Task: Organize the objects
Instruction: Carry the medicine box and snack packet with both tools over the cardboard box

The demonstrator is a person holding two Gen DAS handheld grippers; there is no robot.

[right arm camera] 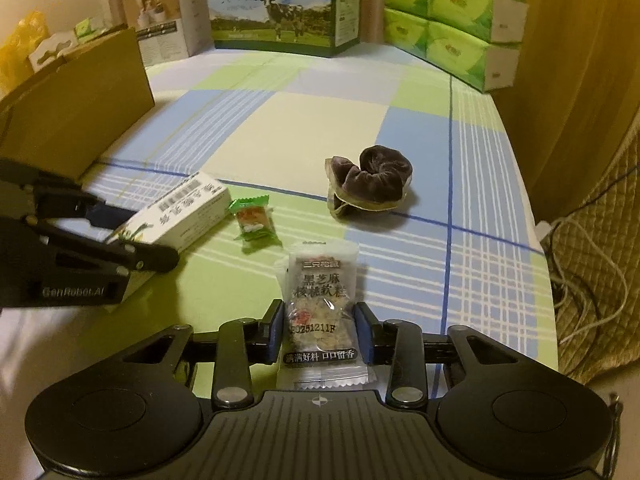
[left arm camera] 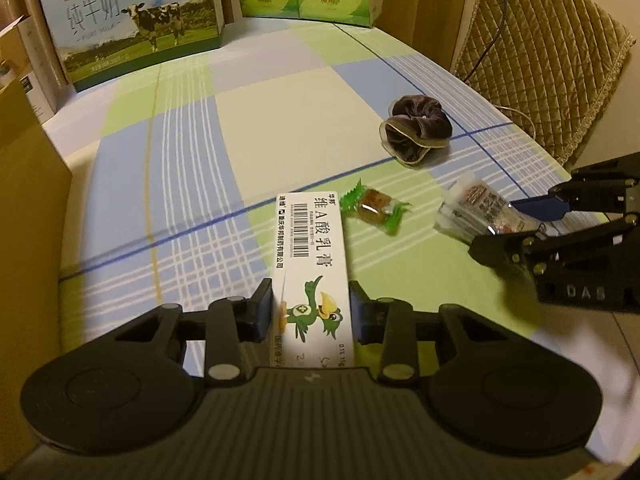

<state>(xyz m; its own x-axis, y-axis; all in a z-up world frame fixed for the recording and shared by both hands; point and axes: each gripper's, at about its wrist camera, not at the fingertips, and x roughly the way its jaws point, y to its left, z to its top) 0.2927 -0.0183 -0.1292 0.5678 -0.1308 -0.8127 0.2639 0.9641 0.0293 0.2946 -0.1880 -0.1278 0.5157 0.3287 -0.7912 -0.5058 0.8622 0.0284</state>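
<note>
My left gripper (left arm camera: pixel 312 308) is shut on a white ointment box (left arm camera: pixel 312 256) with a green bird print; the box also shows in the right wrist view (right arm camera: pixel 180 216). My right gripper (right arm camera: pixel 320 320) is shut on a clear snack packet (right arm camera: pixel 322 304) with black Chinese text; it also shows in the left wrist view (left arm camera: pixel 476 212). A small green-wrapped candy (left arm camera: pixel 374 206) lies on the checked tablecloth between the two held items, also in the right wrist view (right arm camera: pixel 252 220). A dark velvet scrunchie (right arm camera: pixel 368 184) lies farther back on the cloth.
A brown cardboard box (right arm camera: pixel 76 112) stands at the left. A milk carton box (right arm camera: pixel 276 4) and green tissue packs (right arm camera: pixel 444 16) line the back. A quilted chair (left arm camera: pixel 548 56) and white cables (right arm camera: pixel 576 264) are off the table's right edge.
</note>
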